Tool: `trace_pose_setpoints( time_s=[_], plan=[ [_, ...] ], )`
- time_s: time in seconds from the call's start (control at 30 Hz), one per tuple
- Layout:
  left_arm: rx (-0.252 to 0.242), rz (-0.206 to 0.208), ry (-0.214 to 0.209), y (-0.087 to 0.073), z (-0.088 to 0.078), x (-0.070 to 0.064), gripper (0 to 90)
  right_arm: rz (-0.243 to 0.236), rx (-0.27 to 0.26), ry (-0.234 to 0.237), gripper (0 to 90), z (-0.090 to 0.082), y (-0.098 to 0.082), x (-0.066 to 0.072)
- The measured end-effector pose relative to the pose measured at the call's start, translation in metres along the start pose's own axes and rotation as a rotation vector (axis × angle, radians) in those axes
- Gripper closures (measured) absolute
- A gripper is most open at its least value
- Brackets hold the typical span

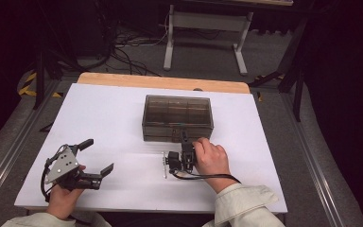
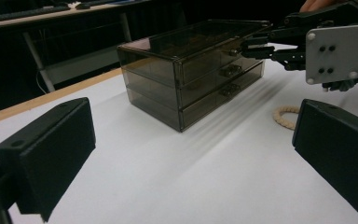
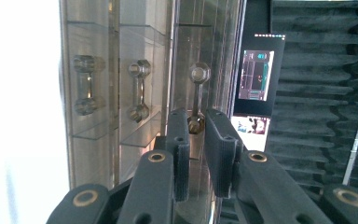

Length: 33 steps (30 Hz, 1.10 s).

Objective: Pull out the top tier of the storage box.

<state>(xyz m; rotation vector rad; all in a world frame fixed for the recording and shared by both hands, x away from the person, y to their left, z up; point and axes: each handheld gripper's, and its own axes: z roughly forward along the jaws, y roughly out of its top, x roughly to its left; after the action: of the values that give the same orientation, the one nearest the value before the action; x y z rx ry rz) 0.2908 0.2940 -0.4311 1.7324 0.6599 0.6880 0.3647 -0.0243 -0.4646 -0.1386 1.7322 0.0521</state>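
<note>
Surface: white table top (image 1: pixel 123 123) with a wooden far edge, dark room around it, a lit monitor (image 3: pixel 256 74) behind.
Container: smoked clear drawer box (image 1: pixel 177 117) at mid-table, three drawers stacked; all three look pushed in.
Contents: nothing can be made out through the tinted walls.
Handles: three clear knobbed bars on the drawer fronts, the top drawer handle (image 3: pixel 198 95) between the right tool's pads.
Right gripper (image 3: pixel 196 140): turned on its side at the box front, jaws narrow, closed on the top drawer handle.
Left gripper (image 1: pixel 94 156): held low over the table's near left, jaws wide, holding nothing.
Loose item: beige braided ring (image 2: pixel 285 116) lying on the table near the box.
</note>
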Motion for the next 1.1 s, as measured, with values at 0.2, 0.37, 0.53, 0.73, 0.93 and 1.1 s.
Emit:
trace_pose_setpoints(
  time_s=[0.2, 0.37, 0.53, 0.73, 0.93, 1.1],
  plan=[
    [0.002, 0.002, 0.001, 0.0, 0.0, 0.0, 0.3, 0.006, -0.014, 0.018, 80.3, -0.011, -0.001, 0.0],
    [0.003, 0.005, 0.002, 0.0, 0.0, 0.0, 0.3, 0.017, -0.019, 0.032, 80.2, -0.018, -0.002, -0.001],
    [0.004, 0.002, -0.001, 0.0, 0.0, 0.0, 0.3, 0.02, -0.029, 0.042, 79.0, -0.019, -0.003, -0.002],
    [0.004, 0.003, 0.001, 0.0, 0.0, 0.0, 0.3, 0.035, -0.033, 0.047, 72.4, -0.021, -0.006, -0.005],
    [0.004, 0.001, 0.0, 0.0, 0.0, 0.0, 0.3, 0.038, -0.039, 0.056, 69.2, -0.025, -0.008, -0.008],
    [0.004, 0.003, 0.001, 0.0, 0.0, -0.001, 0.3, 0.061, -0.057, 0.06, 65.3, -0.03, -0.009, -0.011]
  ],
)
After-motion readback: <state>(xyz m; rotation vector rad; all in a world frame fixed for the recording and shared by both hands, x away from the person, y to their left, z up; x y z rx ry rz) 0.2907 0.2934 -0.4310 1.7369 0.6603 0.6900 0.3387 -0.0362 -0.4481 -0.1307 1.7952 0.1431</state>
